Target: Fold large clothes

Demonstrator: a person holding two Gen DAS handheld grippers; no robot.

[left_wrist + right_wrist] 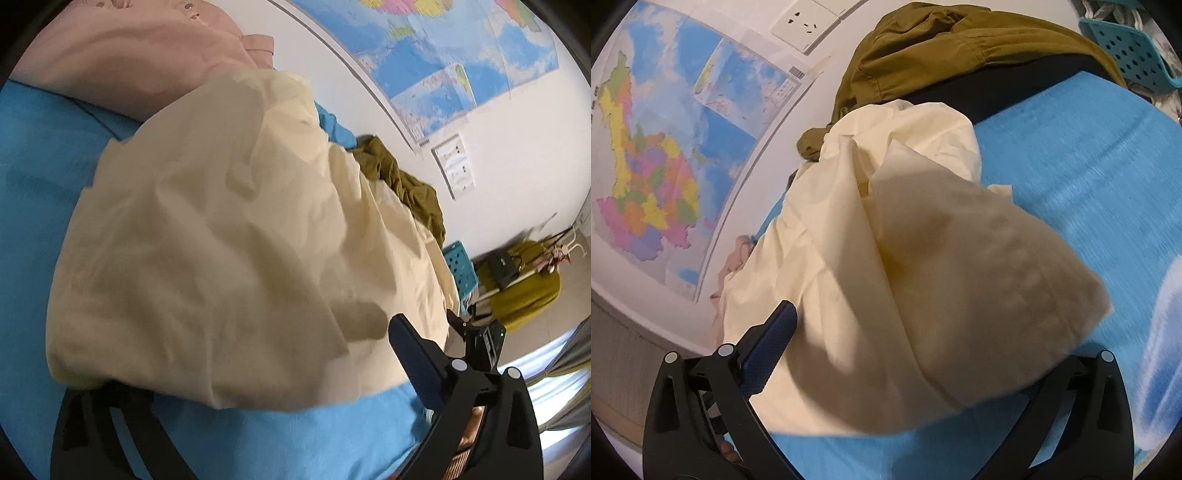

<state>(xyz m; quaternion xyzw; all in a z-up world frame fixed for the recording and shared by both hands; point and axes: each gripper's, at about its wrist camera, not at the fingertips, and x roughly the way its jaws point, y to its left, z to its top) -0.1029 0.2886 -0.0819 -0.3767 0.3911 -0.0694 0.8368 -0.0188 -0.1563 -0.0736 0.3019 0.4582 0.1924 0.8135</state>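
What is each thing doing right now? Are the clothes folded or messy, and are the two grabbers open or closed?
Cream garment: folded over, rumpled, lying on the blue sheet.
Olive garment: crumpled, unfolded, by the wall.
Pink garment: lying fairly flat behind the cream one; whether folded, cannot tell.
Left gripper: open, cream cloth lying loose over one finger.
Right gripper: open, likewise.

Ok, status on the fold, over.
Left gripper and right gripper open, nothing held. Cream garment bunched on blue sheet. Olive garment and pink garment crowd it.
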